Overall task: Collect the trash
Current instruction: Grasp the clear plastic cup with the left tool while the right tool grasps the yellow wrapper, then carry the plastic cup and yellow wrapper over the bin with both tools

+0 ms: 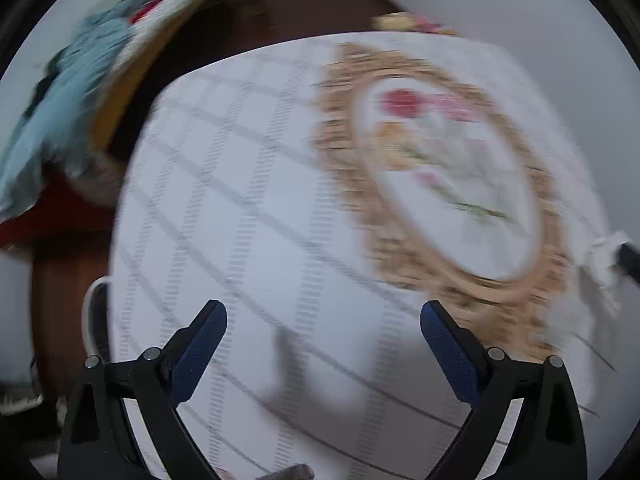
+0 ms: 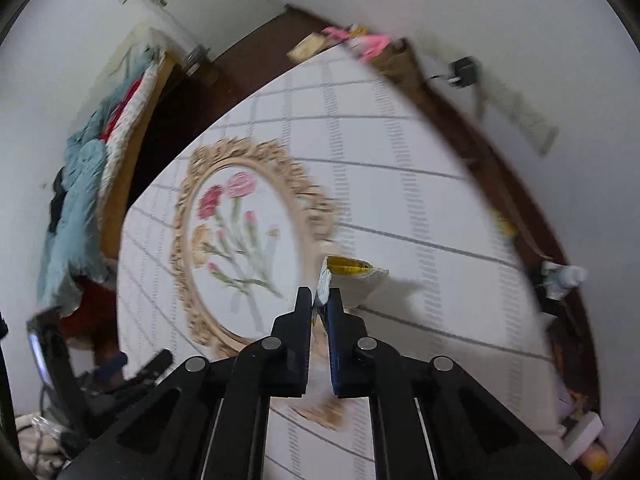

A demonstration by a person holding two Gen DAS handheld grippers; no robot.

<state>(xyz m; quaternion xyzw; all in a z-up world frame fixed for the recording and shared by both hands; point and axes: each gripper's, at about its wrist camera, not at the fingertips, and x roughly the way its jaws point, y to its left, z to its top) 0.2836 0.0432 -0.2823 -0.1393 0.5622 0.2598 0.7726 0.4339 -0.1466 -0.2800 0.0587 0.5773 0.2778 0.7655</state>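
In the right wrist view, the right gripper [image 2: 320, 300] is sitting low at the near edge, its two fingers pressed almost together and pinching a piece of trash [image 2: 347, 280]: a crumpled white paper wrapper with a yellow printed band at its top. The wrapper is sticking up and out past the fingertips, above the white grid-patterned tablecloth [image 2: 400, 208]. Just left of it and slightly farther, a round floral design with a golden ornate border [image 2: 240, 240] is lying printed on the cloth. Beyond the table's far edge, dark brown floor is showing, and at the far left a heap of blue and red bedding [image 2: 80, 200] is resting on a wooden-framed bed.

In the blurred left wrist view, the left gripper [image 1: 323, 314] is hovering over the same cloth [image 1: 240, 240] with its blue-padded fingers spread wide and holding nothing. At the right edge, the white wrapper [image 1: 604, 256] is appearing beside a dark fingertip, past the floral design [image 1: 448, 168].
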